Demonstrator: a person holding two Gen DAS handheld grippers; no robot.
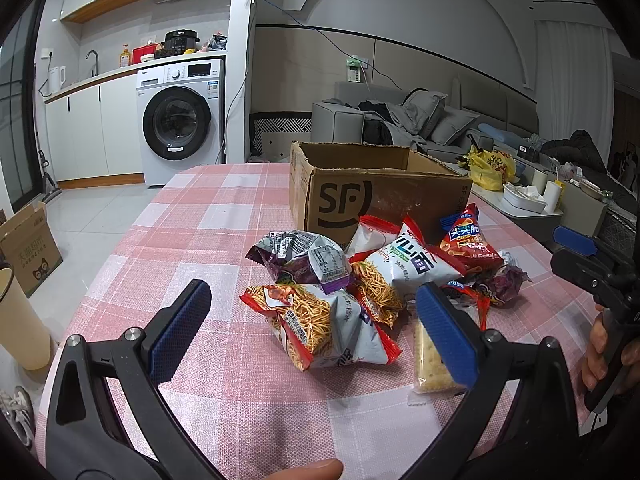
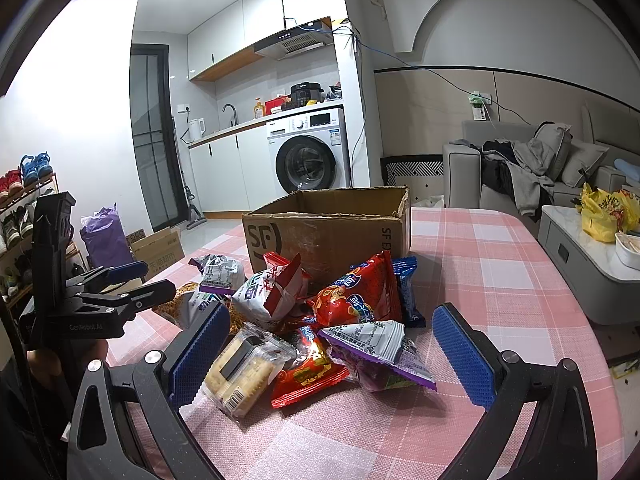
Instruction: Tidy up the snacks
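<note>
The left gripper (image 1: 314, 330) is spread wide, its blue pads (image 1: 180, 330) apart and gripping nothing, low over the pink checked tablecloth (image 1: 192, 224). In the left wrist view a noodle-snack packet (image 1: 328, 330) lies between its fingers at 12 o'clock, and a clear cracker pack (image 1: 430, 364) lies just beside the right pad at 3 o'clock. The right gripper (image 2: 326, 354) is also spread, empty, framing the near side of the snack pile. In the right wrist view the cracker pack (image 2: 240, 372) touches the left pad at 9 o'clock, a purple-and-silver bag (image 2: 380, 354) lies at 1 o'clock, and a red chip bag (image 2: 360, 294) leans against the pile behind them. The open cardboard box (image 2: 328, 228) marked SF stands upright on the table at 12 o'clock, just behind the pile, with some packets touching its front wall. A washing machine (image 2: 310, 156) stands far behind it.
</note>
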